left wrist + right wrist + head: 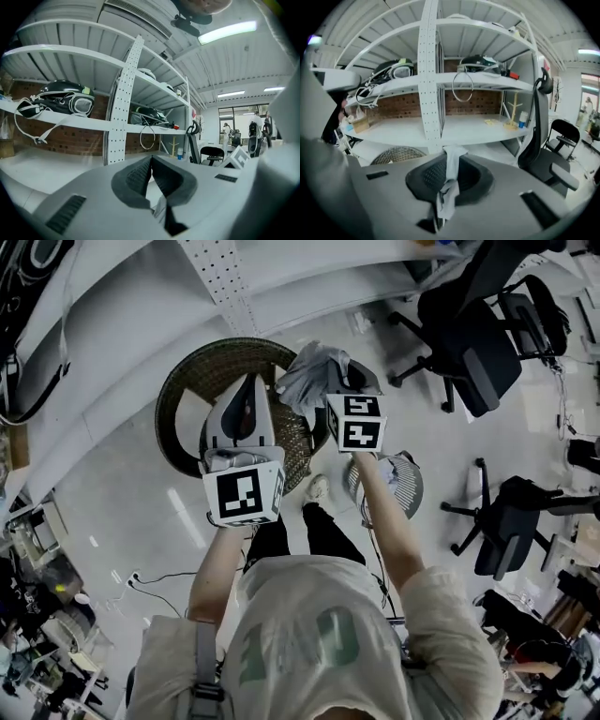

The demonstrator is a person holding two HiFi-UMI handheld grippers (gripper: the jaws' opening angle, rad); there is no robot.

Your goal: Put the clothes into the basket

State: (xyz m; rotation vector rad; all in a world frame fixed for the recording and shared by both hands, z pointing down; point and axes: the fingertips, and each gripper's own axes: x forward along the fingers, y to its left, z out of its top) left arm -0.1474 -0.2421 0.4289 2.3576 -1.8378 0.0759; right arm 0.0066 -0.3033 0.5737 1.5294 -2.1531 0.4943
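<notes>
Right gripper point(450, 161) clamped on grey cloth point(312, 373); left gripper point(151, 161) closed, both above wicker basket point(173, 395). Shirt print unreadable.

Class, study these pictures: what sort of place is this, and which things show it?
Probably an office or lab workroom: there are office chairs, white shelving holding gear against a brick wall, and strip lights on the ceiling.
</notes>
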